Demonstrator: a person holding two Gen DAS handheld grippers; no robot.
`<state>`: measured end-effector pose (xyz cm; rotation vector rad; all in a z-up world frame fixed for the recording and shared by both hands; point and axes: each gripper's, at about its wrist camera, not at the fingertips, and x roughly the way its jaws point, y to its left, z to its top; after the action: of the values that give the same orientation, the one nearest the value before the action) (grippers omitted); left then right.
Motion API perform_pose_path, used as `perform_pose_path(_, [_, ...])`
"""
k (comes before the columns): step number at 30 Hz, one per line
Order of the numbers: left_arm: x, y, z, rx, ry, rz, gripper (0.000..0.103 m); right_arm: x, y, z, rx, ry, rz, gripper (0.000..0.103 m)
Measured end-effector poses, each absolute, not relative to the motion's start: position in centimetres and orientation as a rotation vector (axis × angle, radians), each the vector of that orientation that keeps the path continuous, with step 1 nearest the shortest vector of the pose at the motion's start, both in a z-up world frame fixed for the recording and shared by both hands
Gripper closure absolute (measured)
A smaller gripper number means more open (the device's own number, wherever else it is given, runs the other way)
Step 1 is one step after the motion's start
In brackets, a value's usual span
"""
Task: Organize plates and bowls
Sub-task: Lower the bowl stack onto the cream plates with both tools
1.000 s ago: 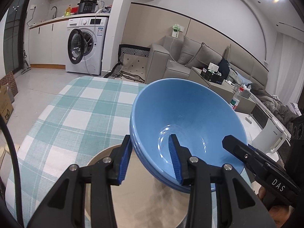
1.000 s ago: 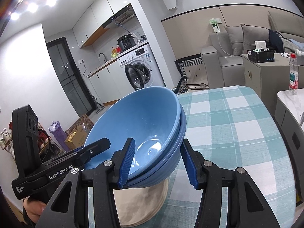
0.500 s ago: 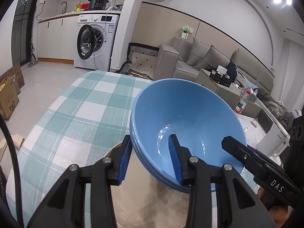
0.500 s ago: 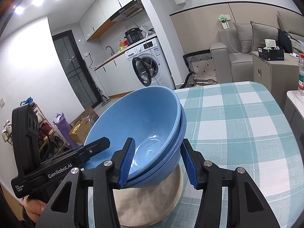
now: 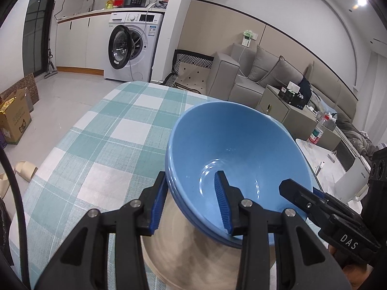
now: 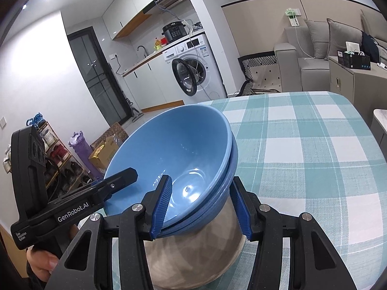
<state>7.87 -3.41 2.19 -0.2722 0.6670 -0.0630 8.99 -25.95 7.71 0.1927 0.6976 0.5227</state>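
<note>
A stack of nested blue bowls [image 5: 237, 154] hangs tilted just above a beige plate [image 5: 188, 253] that lies on the checked tablecloth. My left gripper [image 5: 191, 205] is shut on the stack's near rim, one pad inside the top bowl and one on the outer wall. In the right wrist view the blue bowls [image 6: 176, 149] are clamped the same way by my right gripper [image 6: 200, 207] over the beige plate [image 6: 193, 261]. Each gripper shows in the other's view: the right gripper [image 5: 302, 198] and the left gripper [image 6: 116, 181] grip opposite sides of the rim.
The round table [image 6: 314, 145] carries a teal-and-white checked cloth, bare beyond the plate. A white kettle [image 5: 350, 188] and a water bottle [image 5: 316, 133] stand off to the right. A washing machine [image 5: 130, 48], a sofa and cardboard boxes [image 5: 14, 118] lie beyond the table.
Both grippers have carried the bowl stack forward and down over the beige plate. More of the plate shows beneath the bowls. The grips have not changed.
</note>
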Motion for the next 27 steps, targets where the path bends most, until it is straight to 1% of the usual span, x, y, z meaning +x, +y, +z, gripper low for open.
perform_pose_path(11, [7.7, -3.0, 1.5, -0.270, 0.693, -0.069, 0.065, 8.9, -25.5, 7.5, 0.174, 0.708, 0.524, 0.052])
perform_pose_path(15, [7.7, -3.1, 1.5, -0.266, 0.694, -0.072, 0.062, 8.9, -25.5, 7.5, 0.171, 0.706, 0.530, 0.051])
perform_pose_path(22, [7.7, -2.9, 1.4, -0.269, 0.700, -0.087, 0.062, 8.8, -25.5, 7.6, 0.168, 0.704, 0.532, 0.051])
perform_pose_path(27, [7.8, -2.9, 1.1, -0.270, 0.706, -0.094, 0.056, 8.4, -25.3, 8.0, 0.142, 0.680, 0.521, 0.049])
